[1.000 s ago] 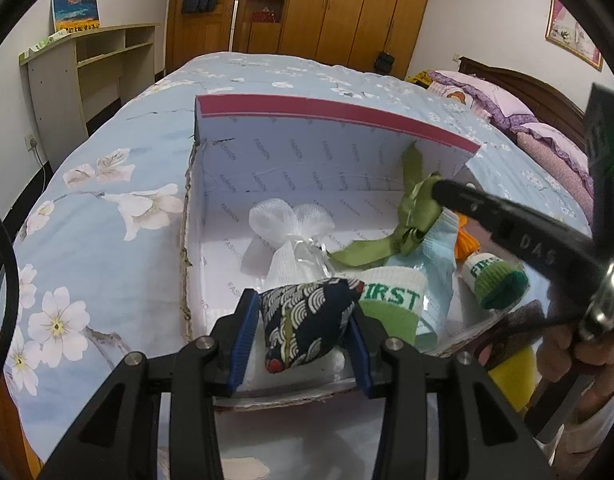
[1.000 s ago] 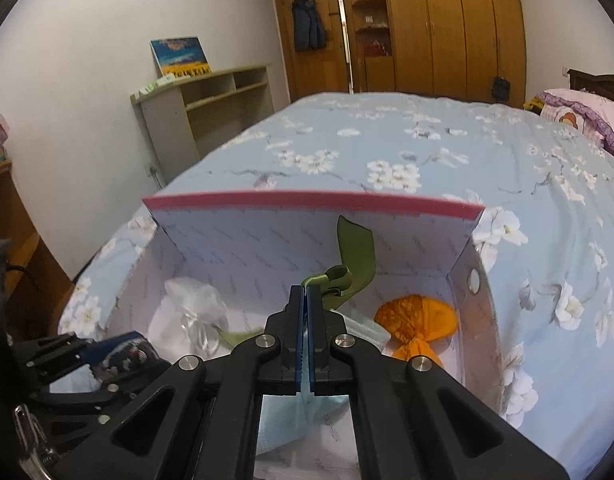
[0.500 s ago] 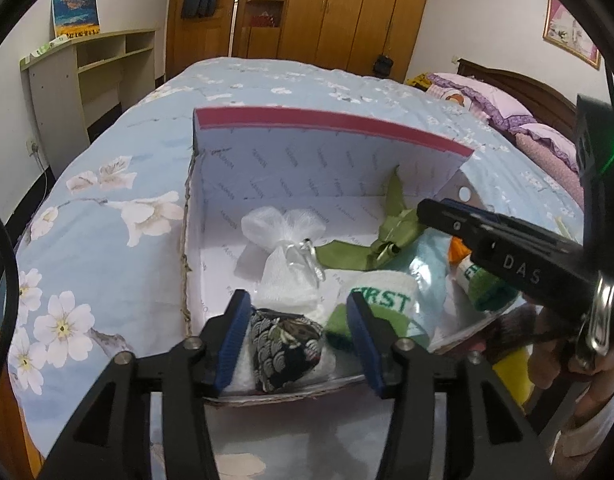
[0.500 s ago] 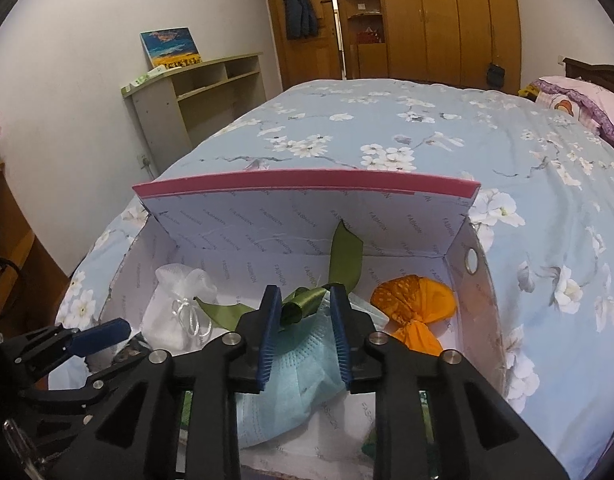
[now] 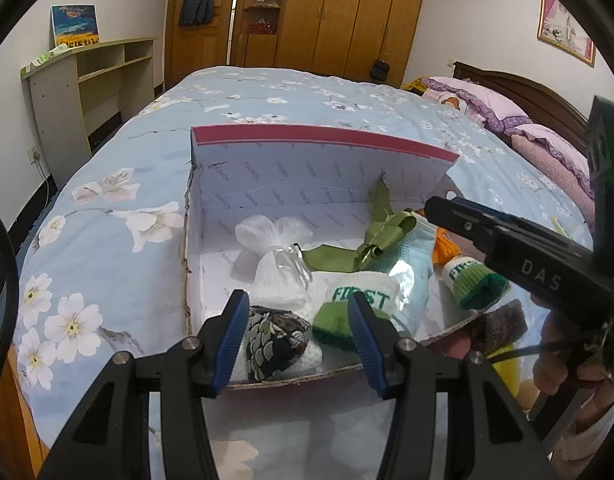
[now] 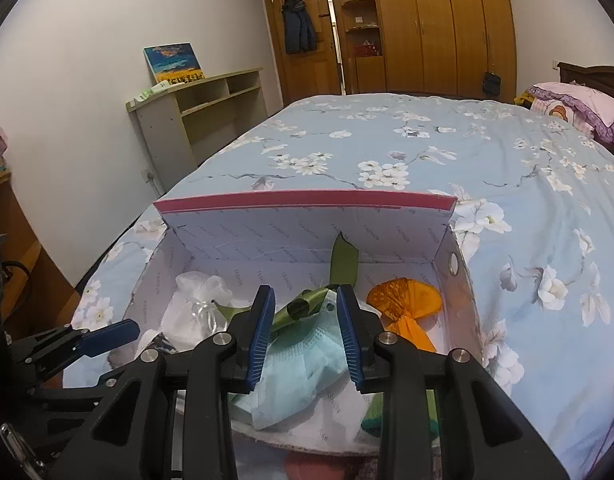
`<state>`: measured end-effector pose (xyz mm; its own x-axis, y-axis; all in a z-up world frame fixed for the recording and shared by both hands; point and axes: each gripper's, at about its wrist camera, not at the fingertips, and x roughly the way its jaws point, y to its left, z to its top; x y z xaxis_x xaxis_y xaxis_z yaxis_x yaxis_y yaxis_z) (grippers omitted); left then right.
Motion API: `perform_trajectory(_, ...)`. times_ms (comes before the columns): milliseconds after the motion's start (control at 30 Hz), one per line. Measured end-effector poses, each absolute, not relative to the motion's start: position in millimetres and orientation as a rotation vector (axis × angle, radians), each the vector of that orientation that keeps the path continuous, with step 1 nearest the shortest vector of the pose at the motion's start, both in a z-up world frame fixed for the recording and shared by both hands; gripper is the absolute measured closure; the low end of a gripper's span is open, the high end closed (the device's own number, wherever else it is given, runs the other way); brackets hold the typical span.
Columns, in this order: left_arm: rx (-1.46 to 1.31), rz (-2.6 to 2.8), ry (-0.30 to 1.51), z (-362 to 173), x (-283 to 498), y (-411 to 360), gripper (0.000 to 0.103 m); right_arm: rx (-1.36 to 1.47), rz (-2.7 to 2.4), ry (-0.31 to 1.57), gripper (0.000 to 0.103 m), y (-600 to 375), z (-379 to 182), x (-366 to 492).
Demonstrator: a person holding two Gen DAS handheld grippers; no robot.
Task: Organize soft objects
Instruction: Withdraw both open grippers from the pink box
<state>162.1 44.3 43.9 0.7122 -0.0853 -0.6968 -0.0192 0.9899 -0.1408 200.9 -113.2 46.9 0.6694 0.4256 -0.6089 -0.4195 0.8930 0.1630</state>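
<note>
An open white cardboard box with a red rim [image 5: 323, 138] [image 6: 307, 200] lies on the bed. It holds a dark patterned pouch [image 5: 275, 340], a white mesh bag [image 5: 277, 264] [image 6: 195, 308], a light blue cloth [image 5: 415, 264] [image 6: 303, 356] with a green ribbon [image 5: 383, 236] [image 6: 343, 264], green-white socks [image 5: 359, 300] and an orange pouch [image 6: 403, 308]. My left gripper [image 5: 297, 340] is open above the box's near edge, over the dark pouch. My right gripper [image 6: 307, 332] is open over the blue cloth.
The bed has a blue floral cover [image 5: 107, 240] [image 6: 507, 168]. Pink pillows [image 5: 487, 108] lie at the headboard on the right. A shelf unit [image 5: 91, 80] stands at the left wall, wardrobes [image 6: 427, 24] at the far end.
My left gripper opened and let the dark pouch fall into the box. My right gripper opened and released the blue cloth. Both grippers drew back a little.
</note>
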Motion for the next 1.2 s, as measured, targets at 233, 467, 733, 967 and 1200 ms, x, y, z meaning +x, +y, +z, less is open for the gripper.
perform_trajectory(233,-0.138,-0.040,0.773,48.4,151.9,39.6,0.049,0.007,0.486,0.676,0.070,-117.0,51.4,188.0)
perform_trajectory(467,-0.141,-0.042,0.776,50.2,149.0,38.4,0.049,0.010,0.488,0.665,0.070,-123.1,55.7,172.6)
perform_trajectory(733,-0.154,-0.054,0.787,48.8,134.0,31.5,0.049,0.030,0.502,0.654,0.070,-132.0,58.5,149.1)
perform_trajectory(967,-0.156,-0.093,0.791,49.1,119.8,21.3,0.049,0.028,0.511,0.645,0.070,-143.4,61.9,123.2)
perform_trajectory(1200,-0.148,-0.133,0.809,44.1,107.8,7.1,0.049,-0.016,0.493,0.622,0.070,-157.6,62.8,94.4)
